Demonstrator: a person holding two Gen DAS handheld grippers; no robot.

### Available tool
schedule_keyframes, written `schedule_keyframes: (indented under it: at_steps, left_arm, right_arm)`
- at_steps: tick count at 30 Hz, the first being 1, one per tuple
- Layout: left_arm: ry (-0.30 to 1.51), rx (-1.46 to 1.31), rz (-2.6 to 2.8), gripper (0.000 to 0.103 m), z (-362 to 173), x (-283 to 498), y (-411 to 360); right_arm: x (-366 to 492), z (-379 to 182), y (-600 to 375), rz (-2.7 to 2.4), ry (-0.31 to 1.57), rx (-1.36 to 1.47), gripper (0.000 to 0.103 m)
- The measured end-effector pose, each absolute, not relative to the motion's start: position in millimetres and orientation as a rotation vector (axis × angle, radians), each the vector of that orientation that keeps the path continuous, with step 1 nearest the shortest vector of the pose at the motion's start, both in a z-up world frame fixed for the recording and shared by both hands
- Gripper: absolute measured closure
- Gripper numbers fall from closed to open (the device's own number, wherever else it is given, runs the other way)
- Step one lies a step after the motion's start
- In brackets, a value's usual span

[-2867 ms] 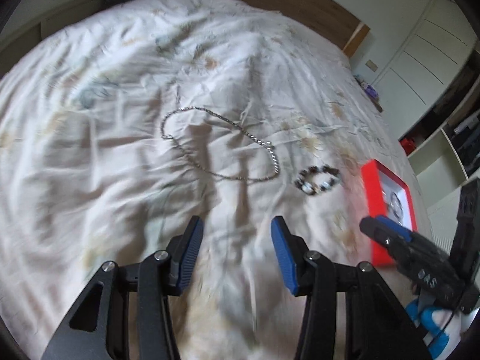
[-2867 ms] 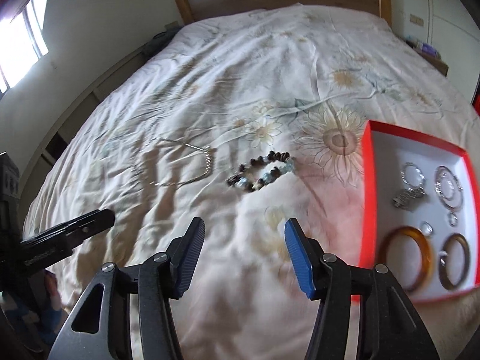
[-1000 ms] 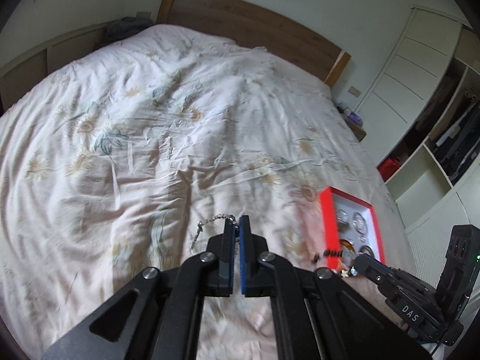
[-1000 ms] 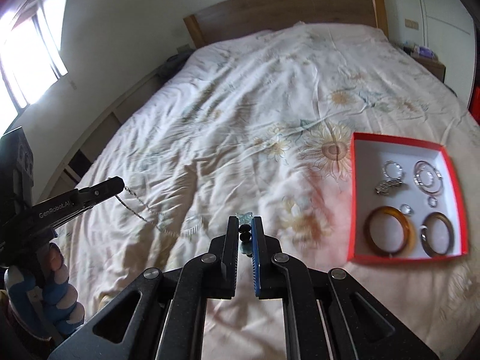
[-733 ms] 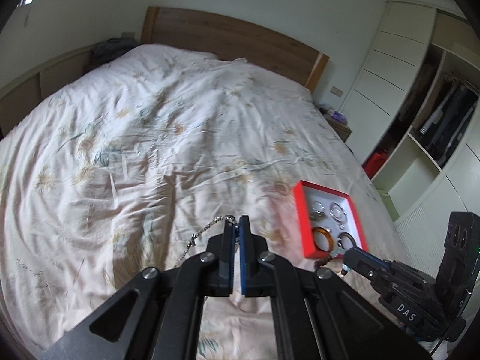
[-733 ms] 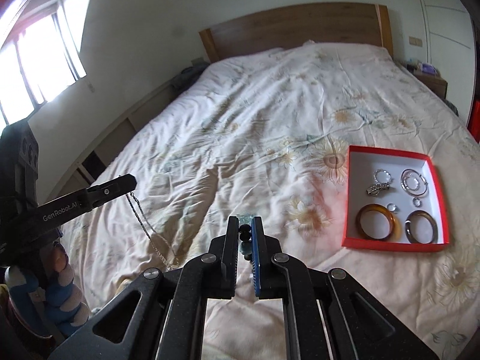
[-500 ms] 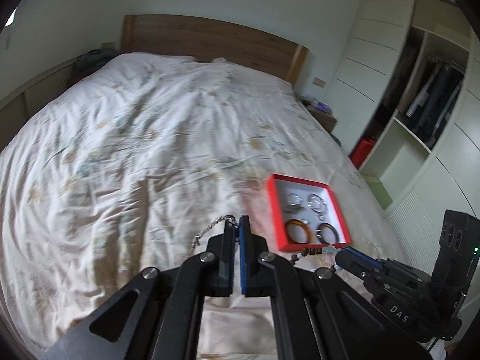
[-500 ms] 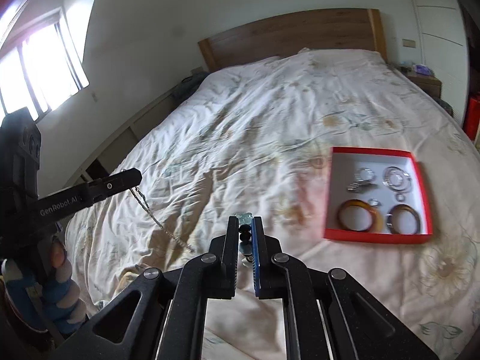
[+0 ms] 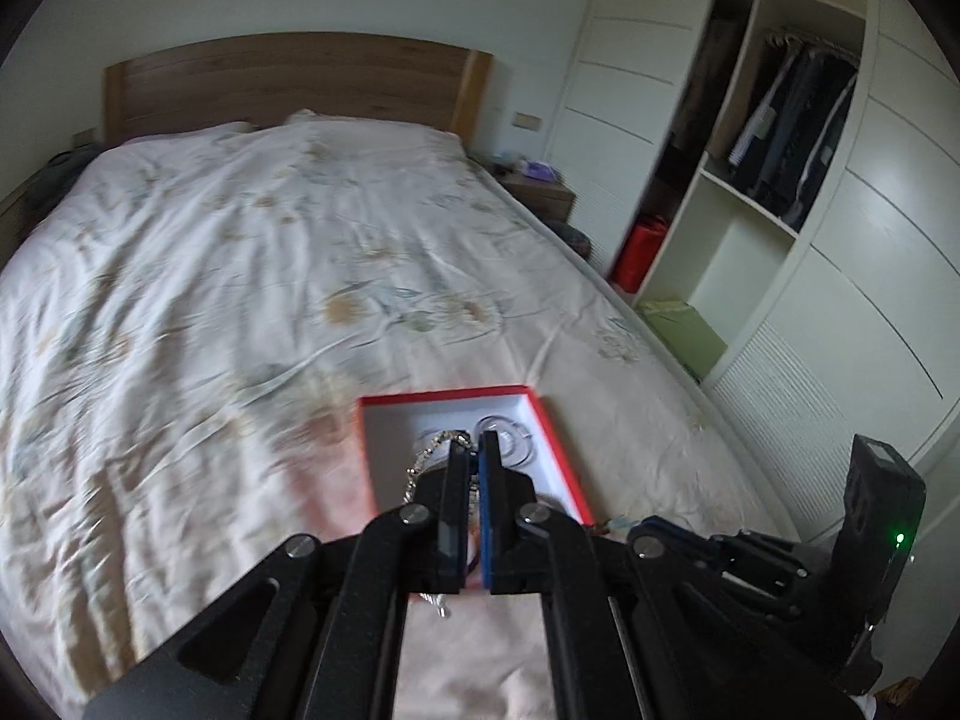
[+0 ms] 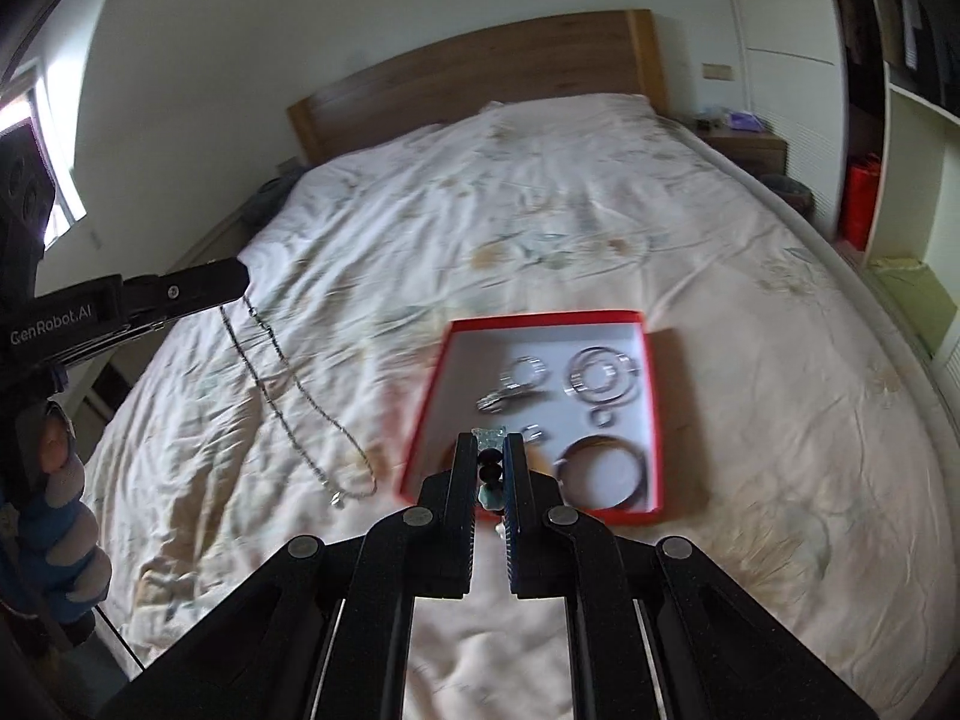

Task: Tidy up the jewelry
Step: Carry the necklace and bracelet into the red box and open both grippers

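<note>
Both tongs are loaded. Your left tongs (image 9: 472, 443) are clenched on one end of the chain necklace (image 10: 288, 396); from the right wrist view it hangs as a long doubled strand, its low end trailing on the bed (image 10: 750, 312) left of the red box (image 10: 651, 420). Pinching it by an end lets it hang untangled. Your right tongs (image 10: 492, 447) grip the bead bracelet (image 10: 489, 459), dark beads showing in the narrow gap, just above the box's near left corner. The box sits near the bed's right edge and holds rings and bangles. Judgement: you are mid-carry, both pieces bound for the box. Likely risk: the dangling necklace snags the box rim, or heaps over the rings when lowered.
</note>
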State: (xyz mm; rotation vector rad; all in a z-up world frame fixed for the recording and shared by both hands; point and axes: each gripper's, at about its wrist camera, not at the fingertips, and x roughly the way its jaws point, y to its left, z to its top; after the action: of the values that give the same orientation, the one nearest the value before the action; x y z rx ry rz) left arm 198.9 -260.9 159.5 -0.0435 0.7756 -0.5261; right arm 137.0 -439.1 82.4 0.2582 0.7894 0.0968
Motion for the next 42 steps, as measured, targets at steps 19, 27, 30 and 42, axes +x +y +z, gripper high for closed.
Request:
schedule_keyframes:
  at_steps: [19,27,30,42]
  left_arm:
    - [1.039,0.012,-0.520,0.101,-17,301,-328]
    - [1.104,0.009,-0.514,0.099,-37,295,-324]
    - [1.125,0.016,-0.506,0.099,-38,290,-324]
    - [1.137,0.029,-0.476,0.064,-24,259,-311]
  right_arm:
    - [205,-44,-475,0.015,0.964,0.327,0.095]
    - [198,-51,-477,0.003,0.973,0.352,0.089]
    - [193,-46,-478,-0.007,0.967,0.353,0.078]
    - [154,-15,-477,-0.028,0.929,0.358,0.066]
